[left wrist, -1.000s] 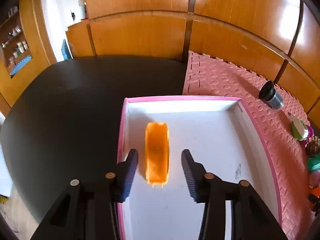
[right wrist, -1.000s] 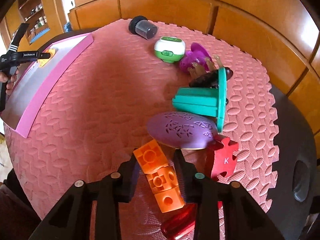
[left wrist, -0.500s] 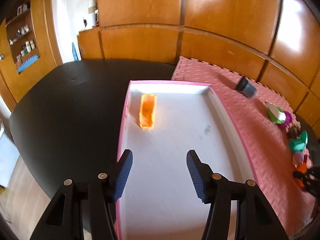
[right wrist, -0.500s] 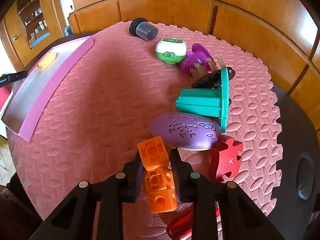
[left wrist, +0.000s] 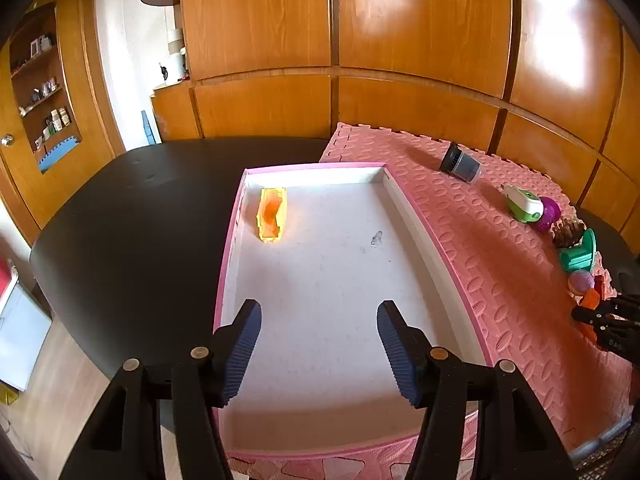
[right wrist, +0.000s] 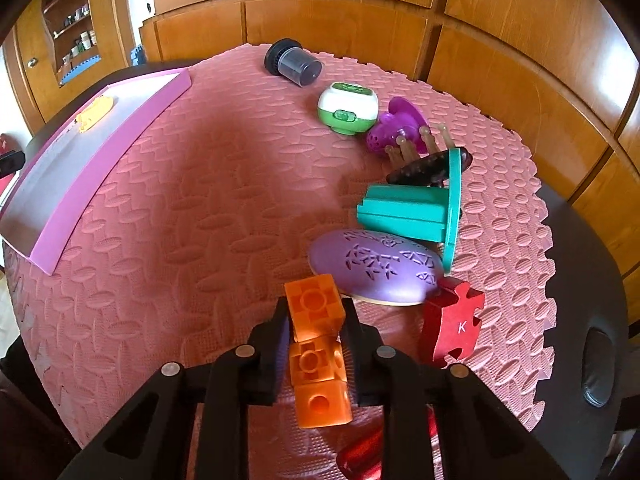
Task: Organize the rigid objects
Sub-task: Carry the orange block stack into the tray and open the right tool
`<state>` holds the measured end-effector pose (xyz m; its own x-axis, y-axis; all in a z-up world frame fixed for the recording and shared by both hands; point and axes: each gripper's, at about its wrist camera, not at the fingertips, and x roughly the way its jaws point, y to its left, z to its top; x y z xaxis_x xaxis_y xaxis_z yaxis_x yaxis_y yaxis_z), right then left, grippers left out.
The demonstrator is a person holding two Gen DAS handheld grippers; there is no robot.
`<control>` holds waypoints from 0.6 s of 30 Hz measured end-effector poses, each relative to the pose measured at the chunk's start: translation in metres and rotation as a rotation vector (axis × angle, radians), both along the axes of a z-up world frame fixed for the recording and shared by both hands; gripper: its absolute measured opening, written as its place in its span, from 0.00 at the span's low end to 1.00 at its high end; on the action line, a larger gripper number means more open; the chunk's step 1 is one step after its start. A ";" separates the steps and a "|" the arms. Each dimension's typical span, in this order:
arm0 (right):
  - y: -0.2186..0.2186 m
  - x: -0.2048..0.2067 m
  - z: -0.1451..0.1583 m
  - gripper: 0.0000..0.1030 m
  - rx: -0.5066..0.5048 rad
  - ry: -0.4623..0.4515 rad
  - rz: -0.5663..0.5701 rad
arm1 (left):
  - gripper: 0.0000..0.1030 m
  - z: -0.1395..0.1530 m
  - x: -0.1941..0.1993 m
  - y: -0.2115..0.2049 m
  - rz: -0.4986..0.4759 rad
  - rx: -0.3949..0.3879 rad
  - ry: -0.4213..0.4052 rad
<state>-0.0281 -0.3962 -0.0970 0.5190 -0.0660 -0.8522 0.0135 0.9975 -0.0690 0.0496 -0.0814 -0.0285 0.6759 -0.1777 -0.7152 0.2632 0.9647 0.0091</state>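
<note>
Right gripper (right wrist: pixel 314 344) fingers pinching orange blocks (right wrist: pixel 316 344) on pink mat (right wrist: pixel 200 216) beside purple oval (right wrist: pixel 374 266). Best lifted straight up, then carried to tray (left wrist: pixel 404 196). Left gripper (left wrist: pixel 318 340) over tray, empty, fingers opening.

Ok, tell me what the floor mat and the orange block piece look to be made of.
Mat: likely soft foam, matte pink, with an embossed pattern and jigsaw edges. Orange block piece: probably hard moulded plastic, slightly glossy, with crisp edges and round sockets.
</note>
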 end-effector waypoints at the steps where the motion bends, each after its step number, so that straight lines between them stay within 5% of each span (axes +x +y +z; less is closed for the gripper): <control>1: -0.001 0.001 0.000 0.22 0.007 0.002 -0.006 | 0.60 0.000 -0.001 0.001 0.004 -0.001 -0.001; 18: 0.025 0.012 0.001 0.21 0.097 0.009 -0.009 | 0.61 -0.005 -0.005 0.022 0.043 -0.037 0.017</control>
